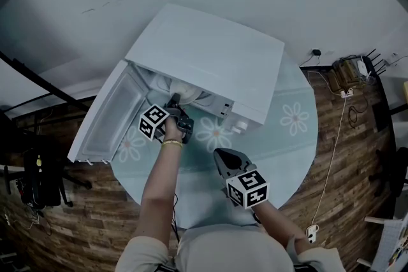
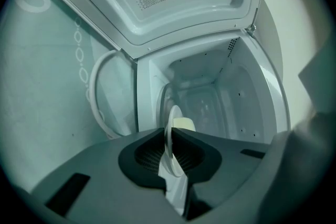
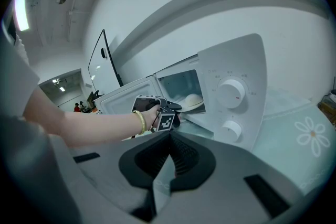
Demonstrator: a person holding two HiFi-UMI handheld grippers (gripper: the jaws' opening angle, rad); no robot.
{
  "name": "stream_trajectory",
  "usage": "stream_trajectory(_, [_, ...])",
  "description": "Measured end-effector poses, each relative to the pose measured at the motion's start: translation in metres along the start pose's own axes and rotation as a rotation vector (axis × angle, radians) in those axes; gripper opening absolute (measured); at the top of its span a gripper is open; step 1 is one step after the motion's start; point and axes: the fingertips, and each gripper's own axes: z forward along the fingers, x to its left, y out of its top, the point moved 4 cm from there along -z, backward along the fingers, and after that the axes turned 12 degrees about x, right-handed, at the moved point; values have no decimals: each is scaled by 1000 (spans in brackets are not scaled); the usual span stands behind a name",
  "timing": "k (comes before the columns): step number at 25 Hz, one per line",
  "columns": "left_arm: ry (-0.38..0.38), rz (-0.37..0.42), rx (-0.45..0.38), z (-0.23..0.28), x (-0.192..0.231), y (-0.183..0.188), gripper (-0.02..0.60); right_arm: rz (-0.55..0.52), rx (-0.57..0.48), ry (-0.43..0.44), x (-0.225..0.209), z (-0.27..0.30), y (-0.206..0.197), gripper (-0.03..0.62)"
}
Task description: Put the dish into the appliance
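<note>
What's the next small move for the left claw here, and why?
Probably ease the left claw further in and down before releasing. It is shut on the rim of the white round plate, which sits only at the mouth of the open white microwave oven; whether it rests on the floor is unclear.

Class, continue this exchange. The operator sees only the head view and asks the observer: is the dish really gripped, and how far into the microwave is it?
Observer: Yes. The left gripper view shows the jaws of the left gripper shut on the rim of the dish, seen edge-on.
Operator: Is it inside yet?
Observer: The right gripper view shows it in the opening of the microwave, carrying a pale mound.
Operator: And the right gripper?
Observer: Its jaws are together, with nothing between them.
</note>
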Motion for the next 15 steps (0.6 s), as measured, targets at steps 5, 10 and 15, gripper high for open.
stream_trajectory(5, [-13, -6, -2, -2, 0, -1, 41, -9, -3, 6, 4, 0, 0, 6])
stream_trajectory(10, [-55, 9, 6, -9, -4, -3, 184, -11, -7, -2, 5, -4, -1, 5])
stream_trajectory(15, [-76, 33, 29, -26, -12, -11, 193, -21, -15, -3, 13, -10, -3, 5])
